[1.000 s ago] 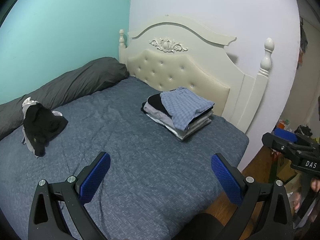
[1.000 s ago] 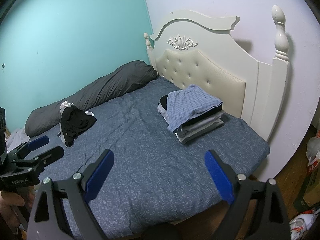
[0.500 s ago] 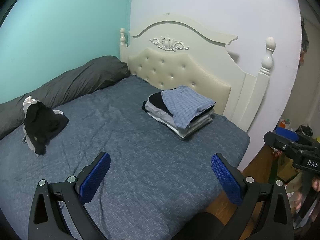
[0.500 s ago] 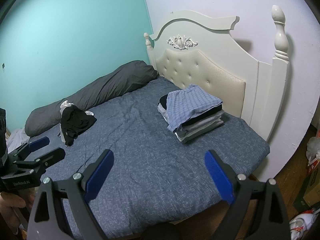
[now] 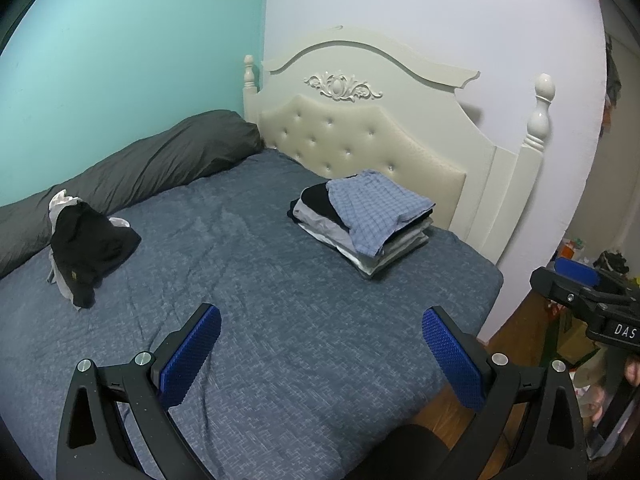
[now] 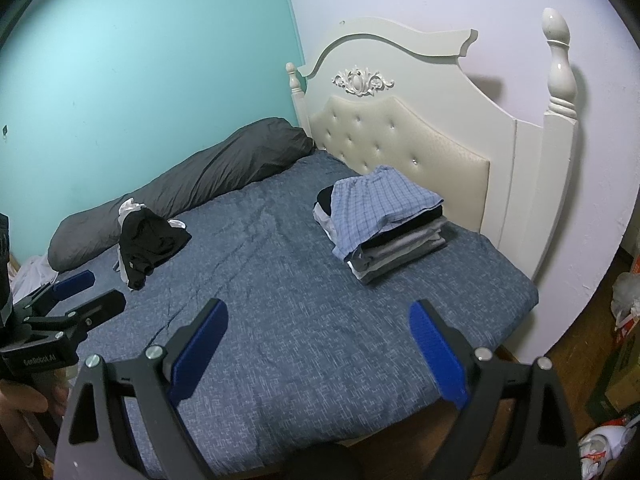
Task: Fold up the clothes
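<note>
A stack of folded clothes (image 5: 366, 220) topped by a blue plaid garment sits on the blue bedspread (image 5: 248, 300) near the headboard; it also shows in the right wrist view (image 6: 384, 220). A crumpled black and white garment pile (image 5: 86, 246) lies at the bed's left, also in the right wrist view (image 6: 148, 242). My left gripper (image 5: 320, 332) is open and empty above the bed's near side. My right gripper (image 6: 318, 328) is open and empty above the bed's near edge. Each gripper shows at the other view's edge, the right one (image 5: 580, 280) and the left one (image 6: 80, 292).
A long dark grey pillow (image 5: 132, 172) lies along the teal wall. The cream tufted headboard (image 5: 360, 140) stands behind the stack. Wooden floor with boxes and bags (image 6: 624, 344) lies to the right of the bed.
Both views have shifted slightly; the grippers drifted a little back from the bed. Both stay open and empty. The clothes have not moved.
</note>
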### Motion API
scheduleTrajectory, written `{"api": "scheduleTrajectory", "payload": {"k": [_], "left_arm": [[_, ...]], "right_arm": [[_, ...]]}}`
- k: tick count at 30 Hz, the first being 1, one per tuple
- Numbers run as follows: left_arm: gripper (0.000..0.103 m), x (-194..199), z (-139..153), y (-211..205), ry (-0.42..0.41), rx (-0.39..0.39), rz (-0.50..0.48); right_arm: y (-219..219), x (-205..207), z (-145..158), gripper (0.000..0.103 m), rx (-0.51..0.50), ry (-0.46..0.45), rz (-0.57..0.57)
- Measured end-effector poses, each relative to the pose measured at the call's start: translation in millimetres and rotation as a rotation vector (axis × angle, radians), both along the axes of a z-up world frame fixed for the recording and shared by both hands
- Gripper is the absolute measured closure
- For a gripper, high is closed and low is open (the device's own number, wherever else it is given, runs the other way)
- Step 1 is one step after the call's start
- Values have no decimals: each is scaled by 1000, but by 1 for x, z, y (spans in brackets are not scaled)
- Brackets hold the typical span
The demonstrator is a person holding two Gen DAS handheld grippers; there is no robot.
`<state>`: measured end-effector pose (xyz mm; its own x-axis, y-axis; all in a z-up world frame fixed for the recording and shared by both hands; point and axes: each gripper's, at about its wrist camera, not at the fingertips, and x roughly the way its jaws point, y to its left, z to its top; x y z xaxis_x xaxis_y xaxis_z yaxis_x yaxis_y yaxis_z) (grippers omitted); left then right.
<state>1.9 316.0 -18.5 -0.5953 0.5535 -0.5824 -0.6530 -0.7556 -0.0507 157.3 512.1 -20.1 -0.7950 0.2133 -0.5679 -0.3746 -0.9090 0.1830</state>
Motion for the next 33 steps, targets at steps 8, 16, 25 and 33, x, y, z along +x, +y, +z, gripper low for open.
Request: {"api": "scheduleTrajectory", "payload": {"k": [8, 16, 25, 33], "left_arm": [[0, 2, 0, 1, -2, -3, 1], [0, 1, -1, 0, -8, -5, 6], [0, 1, -1, -2, -12, 0, 4], [0, 1, 0, 0, -6, -1, 2]], "right_arm": [[1, 2, 0, 10, 0, 1, 1], [-1, 3, -1, 10, 1, 0, 1], [-2, 2, -2, 10, 0, -3, 5], [-2, 3, -2, 10, -1, -3, 5]]}}
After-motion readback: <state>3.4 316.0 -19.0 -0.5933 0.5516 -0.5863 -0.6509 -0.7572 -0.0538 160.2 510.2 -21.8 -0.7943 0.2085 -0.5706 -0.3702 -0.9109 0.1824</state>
